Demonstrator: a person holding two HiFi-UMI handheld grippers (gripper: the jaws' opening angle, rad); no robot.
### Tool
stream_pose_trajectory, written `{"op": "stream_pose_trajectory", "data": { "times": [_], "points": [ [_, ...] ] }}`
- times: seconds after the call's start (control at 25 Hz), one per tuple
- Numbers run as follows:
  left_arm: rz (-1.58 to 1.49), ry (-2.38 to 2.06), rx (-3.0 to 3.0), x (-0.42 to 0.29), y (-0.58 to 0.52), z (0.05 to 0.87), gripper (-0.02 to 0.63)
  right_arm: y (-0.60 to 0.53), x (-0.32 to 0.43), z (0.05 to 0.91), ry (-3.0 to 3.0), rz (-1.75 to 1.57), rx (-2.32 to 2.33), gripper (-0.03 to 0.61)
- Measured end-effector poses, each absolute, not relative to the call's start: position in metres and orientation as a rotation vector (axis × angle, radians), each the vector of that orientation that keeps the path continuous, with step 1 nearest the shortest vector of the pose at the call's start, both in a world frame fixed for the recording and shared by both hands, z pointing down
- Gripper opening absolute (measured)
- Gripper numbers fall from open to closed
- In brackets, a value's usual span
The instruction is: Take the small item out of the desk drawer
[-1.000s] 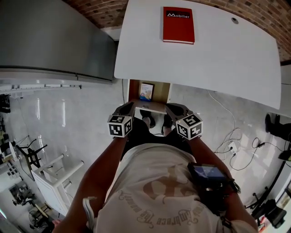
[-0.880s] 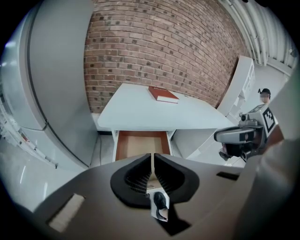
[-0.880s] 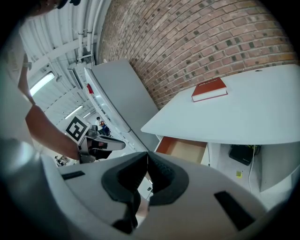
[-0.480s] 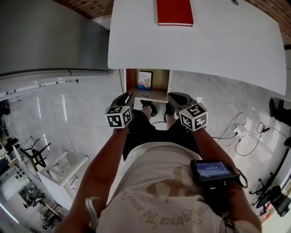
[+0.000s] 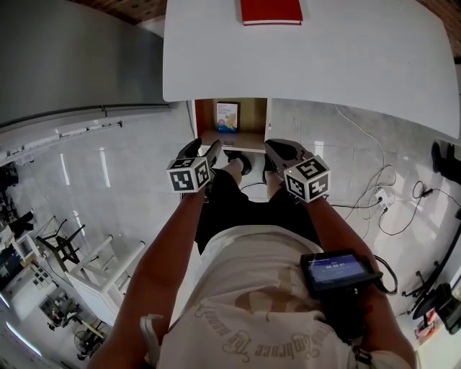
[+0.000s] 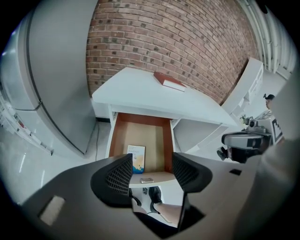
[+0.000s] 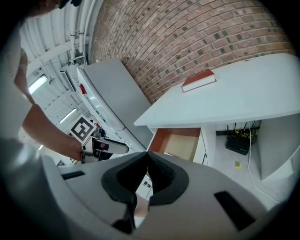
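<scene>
L tongs point(image 5: 202, 150) first: we've brought them down closer to the open drawer point(image 5: 253, 115), just short of its front lip. Their jaws have just been opening and are now approx. half apart w/ nothing between them. Inside the drawer, a blue-and-white card point(image 6: 136, 158) sits toward the left side. A small flat silvery piece point(image 6: 146, 180) rests right at the front lip. We take that piece for the small item, tho it's too tiny to be sure. In the L gripper view it lines up w/ the gap between the jaws, clear of both pads. A red book point(image 5: 270, 11) lies on the bench point(image 5: 324, 65) above the drawer, well back from it. R tongs point(image 5: 282, 150) hang just off the drawer's front right corner, jaws pressed together, empty. We reckon the approach is nearly done. Next comes closing on the item, which is thin & flat, so prob. awkward to pinch.
</scene>
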State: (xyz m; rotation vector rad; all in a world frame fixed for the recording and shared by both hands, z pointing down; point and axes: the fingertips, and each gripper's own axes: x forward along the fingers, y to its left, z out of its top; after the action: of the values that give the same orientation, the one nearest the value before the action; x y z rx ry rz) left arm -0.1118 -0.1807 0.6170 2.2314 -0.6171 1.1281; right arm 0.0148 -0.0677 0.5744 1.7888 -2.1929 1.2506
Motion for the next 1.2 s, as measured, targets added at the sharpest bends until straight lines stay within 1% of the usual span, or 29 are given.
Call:
{"op": "stream_pose_trajectory", "data": {
  "times": [0.24,0.44,0.68,1.2],
  "points": [
    [1.184,-0.597,2.217,-0.103,-0.178,0.642,0.314,-0.056,0.023,0.591,-2.157,1.276,1.824,0.006],
    [1.203,-0.593,2.232,-0.088,-0.178,0.655,0.318,-0.046,0.028,0.605,-2.137,1.298,1.825,0.006],
    [1.275,-0.557,2.230,-0.079,-0.172,0.677,0.357,-0.040,0.037,0.618,-2.125,1.321,1.835,0.006],
    [1.267,-0.585,2.170,-0.064,-0.189,0.714,0.367,-0.042,0.051,0.640,-2.105,1.348,1.862,0.006]
  ]
}}
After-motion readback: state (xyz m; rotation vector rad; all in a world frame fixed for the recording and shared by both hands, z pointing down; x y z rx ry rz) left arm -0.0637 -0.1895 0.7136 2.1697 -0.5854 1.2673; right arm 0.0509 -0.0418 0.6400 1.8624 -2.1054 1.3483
